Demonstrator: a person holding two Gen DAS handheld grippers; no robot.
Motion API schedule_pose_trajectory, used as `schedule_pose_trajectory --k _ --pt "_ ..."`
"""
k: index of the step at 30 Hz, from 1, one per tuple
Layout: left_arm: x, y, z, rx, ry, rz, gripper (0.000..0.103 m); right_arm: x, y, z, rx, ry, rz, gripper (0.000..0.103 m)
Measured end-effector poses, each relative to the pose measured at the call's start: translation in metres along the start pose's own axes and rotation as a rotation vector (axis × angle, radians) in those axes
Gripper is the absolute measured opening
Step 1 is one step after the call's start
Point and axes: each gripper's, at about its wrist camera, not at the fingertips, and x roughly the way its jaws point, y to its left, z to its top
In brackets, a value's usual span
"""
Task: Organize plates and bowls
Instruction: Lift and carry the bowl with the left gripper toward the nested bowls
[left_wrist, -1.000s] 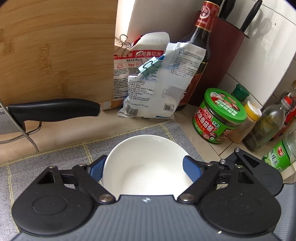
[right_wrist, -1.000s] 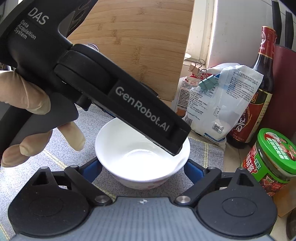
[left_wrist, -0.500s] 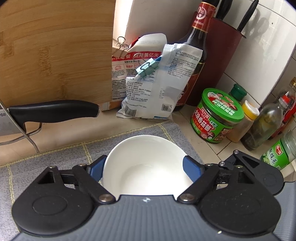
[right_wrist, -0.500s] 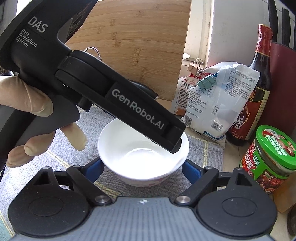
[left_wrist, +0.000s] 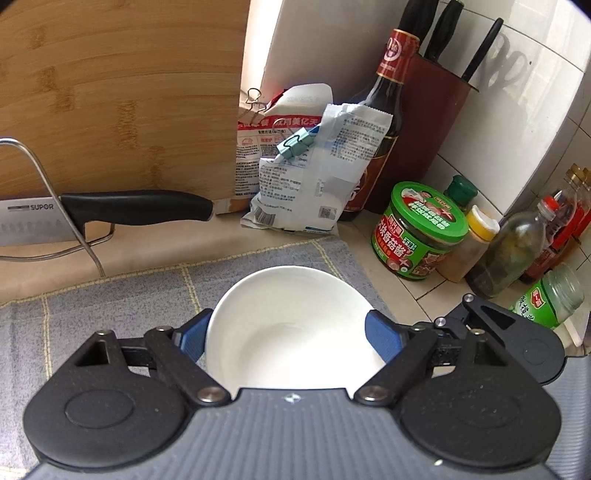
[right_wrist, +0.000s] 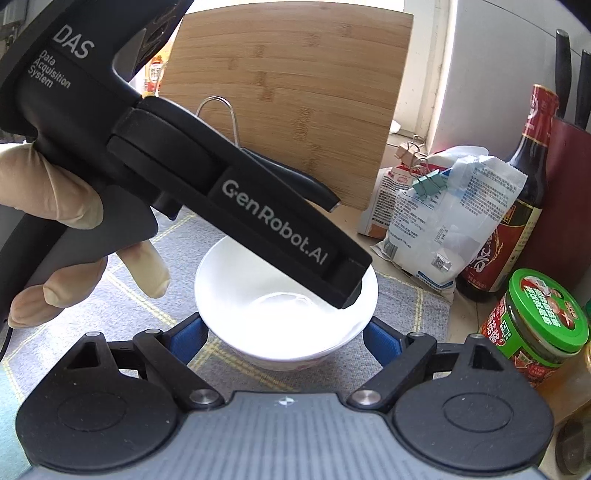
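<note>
A white bowl (left_wrist: 291, 325) stands upright on a grey checked mat (left_wrist: 122, 299). My left gripper (left_wrist: 291, 338) is open above it, with its blue fingertips (left_wrist: 192, 338) on either side of the rim. In the right wrist view the same bowl (right_wrist: 273, 325) sits just ahead of my right gripper (right_wrist: 284, 338), which is open and empty, low over the mat (right_wrist: 110, 306). The left gripper's black body (right_wrist: 236, 206), held by a gloved hand (right_wrist: 55, 206), slants down over the bowl and hides part of its far rim.
A bamboo cutting board (left_wrist: 110, 99) leans at the back, with a cleaver (left_wrist: 110, 214) in a wire rack. Clipped bags (left_wrist: 306, 166), a dark sauce bottle (left_wrist: 384, 110), a knife block (left_wrist: 436, 122), a green-lidded jar (left_wrist: 421, 232) and several bottles (left_wrist: 513, 254) crowd the right.
Both grippers have risen and pulled back a little; the bowl sits lower and smaller in both views. The jaws have stayed open.
</note>
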Motion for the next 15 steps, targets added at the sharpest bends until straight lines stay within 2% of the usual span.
schedule_pose_trajectory --k 8,15 --pt "-0.042 -0.002 -0.014 -0.018 -0.027 0.046 0.086 -0.024 0.017 0.005 -0.028 -0.001 0.074 0.093" --pt "-0.07 0.008 -0.03 -0.049 -0.041 0.049 0.086 -0.038 0.042 0.011 -0.085 0.002 0.102 0.093"
